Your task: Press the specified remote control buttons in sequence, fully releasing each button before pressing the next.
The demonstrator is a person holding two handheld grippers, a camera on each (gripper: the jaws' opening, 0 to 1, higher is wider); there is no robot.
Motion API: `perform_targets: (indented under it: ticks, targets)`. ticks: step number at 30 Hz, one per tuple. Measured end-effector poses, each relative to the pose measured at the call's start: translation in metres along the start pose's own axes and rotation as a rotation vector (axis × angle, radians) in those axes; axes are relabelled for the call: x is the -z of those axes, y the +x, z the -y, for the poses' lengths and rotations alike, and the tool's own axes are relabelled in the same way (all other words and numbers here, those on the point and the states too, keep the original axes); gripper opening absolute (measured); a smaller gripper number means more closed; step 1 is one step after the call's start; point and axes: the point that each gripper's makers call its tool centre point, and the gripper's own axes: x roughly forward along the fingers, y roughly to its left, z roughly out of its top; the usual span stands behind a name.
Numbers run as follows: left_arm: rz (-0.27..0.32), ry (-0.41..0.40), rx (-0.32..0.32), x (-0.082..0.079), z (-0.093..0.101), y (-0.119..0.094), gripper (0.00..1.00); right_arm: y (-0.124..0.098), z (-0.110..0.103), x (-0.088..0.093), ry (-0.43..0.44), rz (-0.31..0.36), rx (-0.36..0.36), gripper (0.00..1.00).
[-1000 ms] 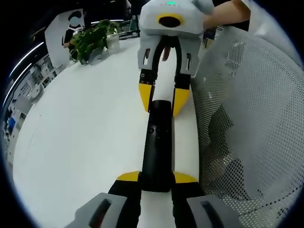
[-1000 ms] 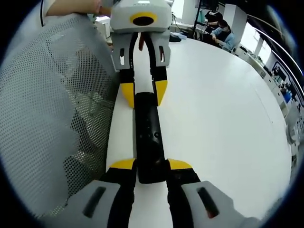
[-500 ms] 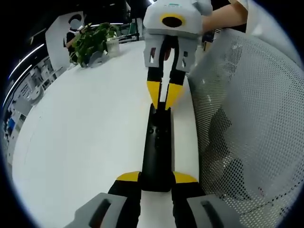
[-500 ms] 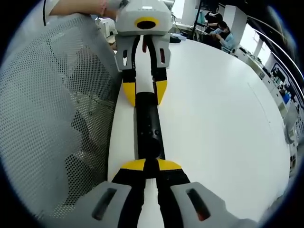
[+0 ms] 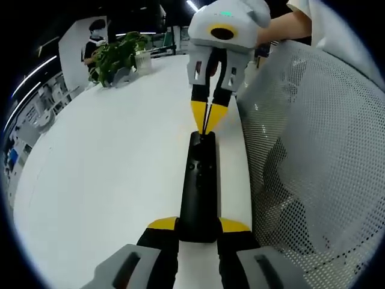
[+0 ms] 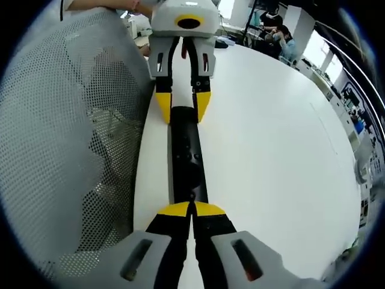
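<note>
Left gripper view: white table (image 5: 108, 174), potted plant (image 5: 114, 53) behind.

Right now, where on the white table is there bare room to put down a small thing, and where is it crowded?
The white table is bare from the remote out to the potted plant. In the right gripper view, the same open side runs to the far edge. It is crowded along the remote, between the left gripper and the right gripper, and beside the mesh chair back.
</note>
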Motion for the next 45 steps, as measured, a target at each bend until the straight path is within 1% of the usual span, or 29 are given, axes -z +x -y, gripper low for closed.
perform_targets:
  ticks: [1, 3, 4, 5, 7, 8, 10, 12, 14, 16, 18, 19, 20, 21, 23, 25, 26, 28, 29, 31, 32, 33, 35, 36, 37, 38, 40, 44, 45]
  targets:
    - [0.0, 0.0, 0.0, 0.0, 0.0, 0.0, 0.24, -0.001, 0.0, 0.002, -0.022, -0.02, 0.003, 0.0]
    - [0.002, -0.003, 0.003, 0.0, 0.0, 0.0, 0.24, -0.001, 0.001, 0.002, 0.003, -0.023, 0.011, 0.0]
    - [0.002, 0.001, 0.006, 0.001, 0.0, 0.0, 0.24, -0.001, 0.001, 0.002, 0.037, -0.032, 0.02, 0.0]
    - [0.002, 0.001, 0.007, 0.001, -0.001, 0.0, 0.24, -0.001, 0.001, 0.001, 0.037, -0.04, 0.024, 0.0]
    - [-0.005, 0.01, 0.009, 0.001, 0.0, -0.001, 0.24, 0.0, 0.001, 0.001, 0.056, -0.079, 0.029, 0.0]
    - [-0.006, 0.011, 0.011, 0.001, -0.001, 0.0, 0.24, 0.0, 0.001, 0.002, 0.135, -0.105, 0.027, 0.0]
    - [-0.004, 0.013, 0.012, 0.001, -0.001, -0.001, 0.24, 0.001, 0.003, 0.002, 0.258, -0.15, 0.024, 0.0]
    - [-0.006, 0.017, 0.013, 0.001, 0.0, -0.001, 0.24, 0.001, 0.004, 0.002, 0.282, -0.195, 0.021, 0.0]
    - [-0.007, 0.019, 0.016, 0.001, 0.0, -0.001, 0.24, 0.002, 0.004, 0.002, 0.392, -0.236, 0.02, 0.0]
    - [-0.011, 0.024, 0.019, 0.001, 0.0, -0.001, 0.24, 0.003, 0.006, 0.003, 0.472, -0.247, -0.004, 0.0]
    - [-0.014, 0.025, 0.02, 0.001, 0.0, 0.0, 0.24, 0.003, 0.007, 0.003, 0.574, -0.22, -0.037, 0.0]
    - [-0.014, 0.024, 0.021, 0.001, -0.001, 0.0, 0.24, 0.002, 0.008, 0.005, 0.611, -0.214, -0.048, 0.0]
    - [-0.016, 0.026, 0.022, 0.001, -0.001, 0.0, 0.24, 0.002, 0.009, 0.005, 0.624, -0.211, -0.069, 0.0]
    - [-0.017, 0.026, 0.022, 0.001, -0.001, 0.0, 0.24, 0.002, 0.009, 0.006, 0.621, -0.212, -0.083, 0.0]
    - [-0.018, 0.027, 0.022, 0.001, -0.001, 0.0, 0.24, 0.002, 0.008, 0.006, 0.558, -0.209, -0.104, 0.0]
    - [-0.008, 0.011, 0.017, 0.001, -0.001, 0.0, 0.24, 0.002, 0.007, 0.003, 0.358, -0.186, -0.117, 0.0]
    - [0.0, 0.004, 0.015, 0.001, -0.001, 0.0, 0.24, 0.002, 0.007, 0.003, 0.297, -0.169, -0.115, 0.0]
    - [0.006, 0.006, 0.015, 0.001, -0.001, 0.0, 0.24, 0.001, 0.004, 0.003, 0.303, -0.134, -0.114, 0.0]
    - [0.009, 0.005, 0.016, 0.001, -0.001, 0.0, 0.24, 0.0, 0.004, 0.004, 0.284, -0.111, -0.114, 0.0]
    - [0.006, 0.008, 0.017, 0.001, 0.0, -0.001, 0.24, 0.0, 0.003, 0.004, 0.315, -0.099, -0.112, 0.0]
    - [0.005, 0.011, 0.016, 0.001, 0.0, -0.001, 0.24, -0.001, 0.003, 0.003, 0.302, -0.092, -0.11, 0.0]
    - [0.004, 0.01, 0.016, 0.001, 0.0, -0.001, 0.24, 0.001, 0.007, -0.003, 0.274, -0.056, -0.09, 0.0]
    - [0.006, 0.009, 0.014, 0.001, 0.0, -0.001, 0.24, 0.002, 0.004, -0.01, 0.27, -0.043, -0.095, 0.0]
    - [0.008, 0.007, 0.014, 0.001, 0.0, -0.001, 0.24, 0.005, 0.001, -0.011, 0.26, -0.052, -0.103, 0.0]
    - [0.009, 0.006, 0.014, 0.001, 0.0, -0.001, 0.24, 0.006, -0.002, -0.009, 0.227, -0.08, -0.112, 0.0]
    - [0.011, 0.006, 0.014, 0.001, 0.0, -0.001, 0.24, 0.005, 0.001, -0.011, 0.17, -0.083, -0.082, 0.0]
    - [0.008, 0.009, 0.014, 0.001, 0.0, -0.001, 0.24, 0.004, -0.003, -0.008, 0.161, -0.108, -0.083, 0.0]
    - [0.005, 0.011, 0.014, 0.0, 0.0, -0.001, 0.24, 0.004, -0.002, -0.009, 0.143, -0.112, -0.077, 0.0]
    - [0.005, 0.015, 0.014, 0.0, 0.0, 0.0, 0.24, 0.005, -0.001, -0.01, 0.114, -0.123, -0.075, 0.0]
